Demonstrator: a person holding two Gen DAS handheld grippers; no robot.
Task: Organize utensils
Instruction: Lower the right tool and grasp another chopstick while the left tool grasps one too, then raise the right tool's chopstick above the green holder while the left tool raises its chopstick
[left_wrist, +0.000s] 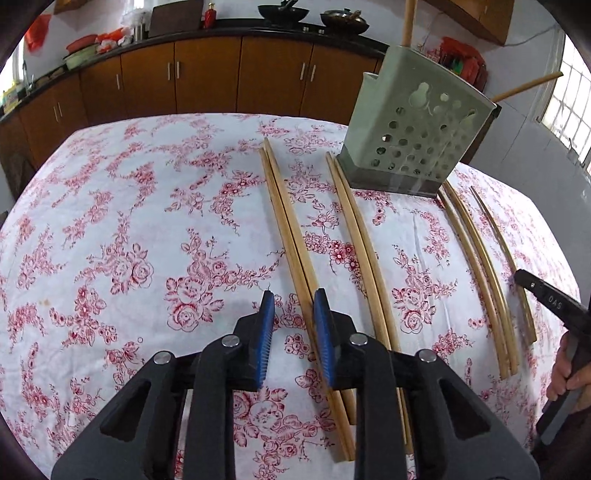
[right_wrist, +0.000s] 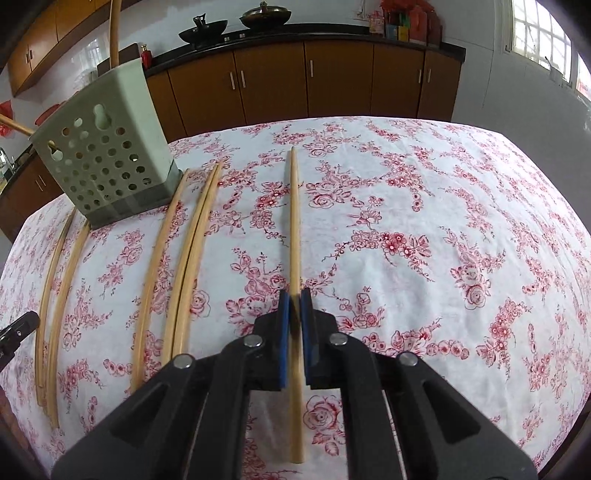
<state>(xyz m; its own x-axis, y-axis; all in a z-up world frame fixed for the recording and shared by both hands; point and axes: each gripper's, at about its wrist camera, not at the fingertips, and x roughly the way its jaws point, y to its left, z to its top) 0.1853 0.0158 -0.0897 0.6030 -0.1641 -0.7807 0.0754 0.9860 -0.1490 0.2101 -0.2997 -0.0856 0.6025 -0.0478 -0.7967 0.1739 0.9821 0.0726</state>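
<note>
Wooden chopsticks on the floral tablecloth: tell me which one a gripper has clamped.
The lone wooden chopstick, farthest from the green perforated holder, sits clamped in the right gripper; the others lie untouched.

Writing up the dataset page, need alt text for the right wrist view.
The right gripper is shut on a single chopstick lying on a floral tablecloth. To its left lie five more chopsticks beside a perforated green holder, with wooden cabinets behind.

Both grippers pitched downward: left gripper (left_wrist: 293, 304) with jaws apart, pads (left_wrist: 266, 314) gripping nothing; right gripper (right_wrist: 294, 301) with jaws clamped together; 1 hand (left_wrist: 567, 369) grasps its handle.
</note>
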